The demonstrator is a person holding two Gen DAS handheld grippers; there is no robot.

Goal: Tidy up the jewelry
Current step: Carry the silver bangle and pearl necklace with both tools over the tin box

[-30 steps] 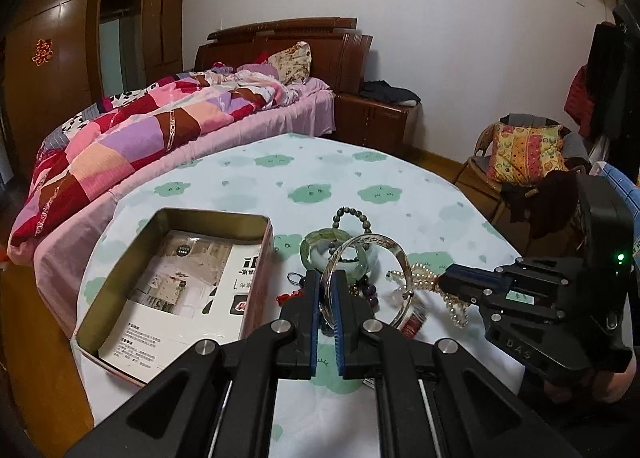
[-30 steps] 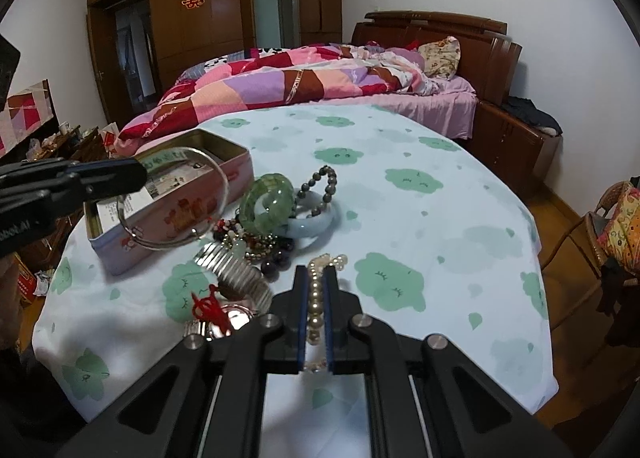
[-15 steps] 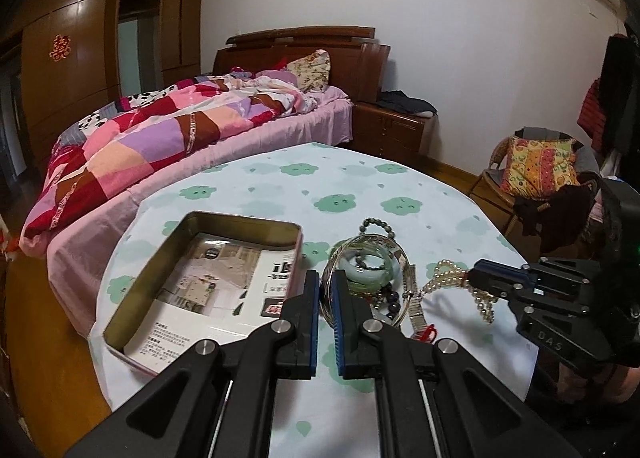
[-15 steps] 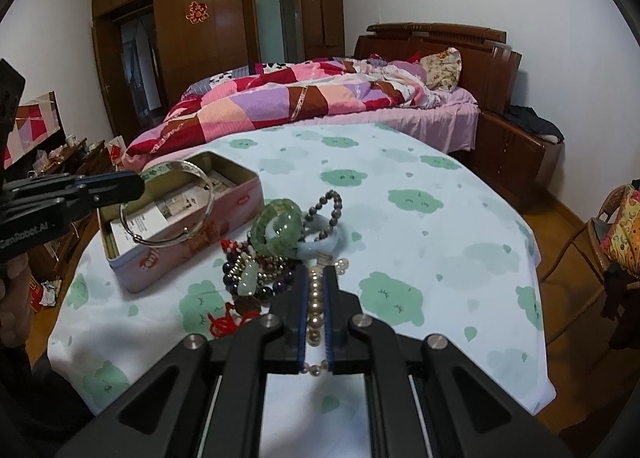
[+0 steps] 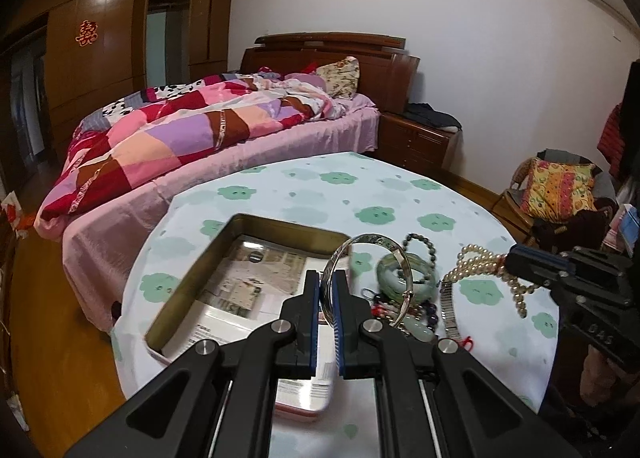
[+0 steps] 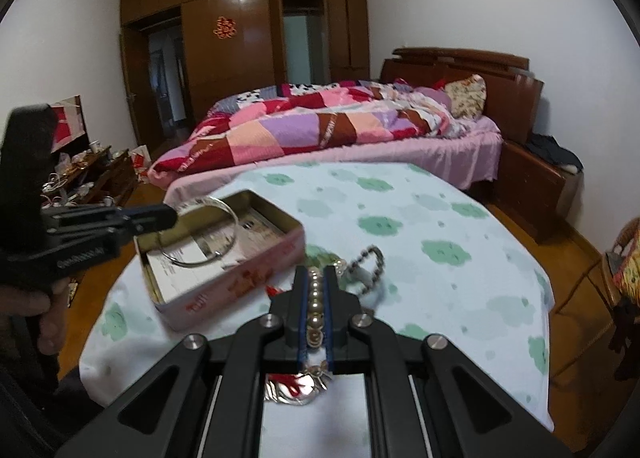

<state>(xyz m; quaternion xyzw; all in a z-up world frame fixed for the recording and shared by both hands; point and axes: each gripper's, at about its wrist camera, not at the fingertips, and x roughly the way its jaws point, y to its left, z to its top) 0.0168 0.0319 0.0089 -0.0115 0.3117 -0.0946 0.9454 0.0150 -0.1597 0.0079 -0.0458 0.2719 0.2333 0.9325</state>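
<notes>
1. The right gripper [image 6: 315,294] is clamped on a pearl strand [image 6: 314,300] running between its blue pads.
2. At left, the left gripper [image 6: 170,214] holds a silver bangle [image 6: 200,234] over the open tin box [image 6: 240,278].
3. The tin stands on a round table [image 6: 440,258] with a green-patterned cloth.
4. A dark bead bracelet [image 6: 368,258] lies just beyond the right gripper's tips, blurred.
</notes>
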